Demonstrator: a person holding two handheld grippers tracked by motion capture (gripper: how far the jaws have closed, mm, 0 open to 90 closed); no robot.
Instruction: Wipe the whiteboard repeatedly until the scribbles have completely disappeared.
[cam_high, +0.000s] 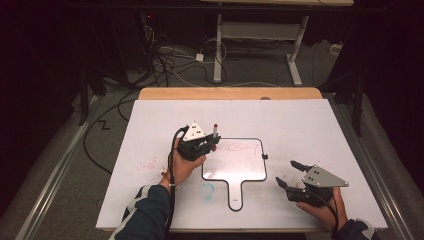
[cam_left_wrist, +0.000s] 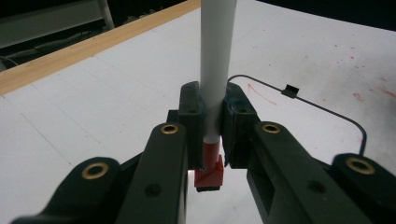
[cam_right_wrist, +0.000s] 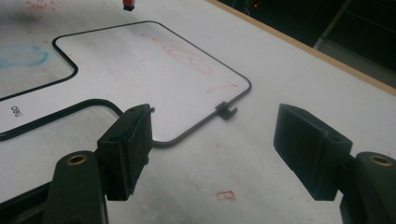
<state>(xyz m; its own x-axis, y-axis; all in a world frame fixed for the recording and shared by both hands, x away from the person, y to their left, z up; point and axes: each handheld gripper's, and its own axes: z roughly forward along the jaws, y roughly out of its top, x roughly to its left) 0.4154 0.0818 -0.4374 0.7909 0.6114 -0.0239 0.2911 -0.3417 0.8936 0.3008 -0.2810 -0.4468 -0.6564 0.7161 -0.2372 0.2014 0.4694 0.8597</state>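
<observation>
Nearest to me in the high view are my two forearms, each hand carrying a gripper. My left gripper (cam_high: 212, 142) sits over the upper left corner of the small whiteboard (cam_high: 240, 167); my right gripper (cam_high: 290, 173) hovers low over the white sheet (cam_high: 310, 125) just right of the board, well apart from the left one.

In the left gripper view the jaws are pressed together on a marker (cam_left_wrist: 215, 70), pinching its white barrel just above the red end. The marker stands close to upright, its long axis running straight up and down between the pads. The red end (cam_left_wrist: 210, 170) points down at the surface, and I cannot tell whether it touches. In the high view the dark top of the marker (cam_high: 215, 129) sticks up beside the grey plate of the left gripper.

In the right gripper view the jaws are spread wide, with nothing between them but bare sheet and the board's corner. The board's black wire edge curves past the left jaw, and a small black clip (cam_right_wrist: 226, 111) sits on that edge. Red scribbles (cam_right_wrist: 187, 53) mark the board, a blue smear (cam_right_wrist: 21, 55) lies on the sheet by the board's handle, and faint red specks dot the sheet elsewhere.

Nothing lies between the marker and the board. Beyond the surface, cables (cam_high: 170, 65) trail over the floor near a desk frame (cam_high: 260, 35).
</observation>
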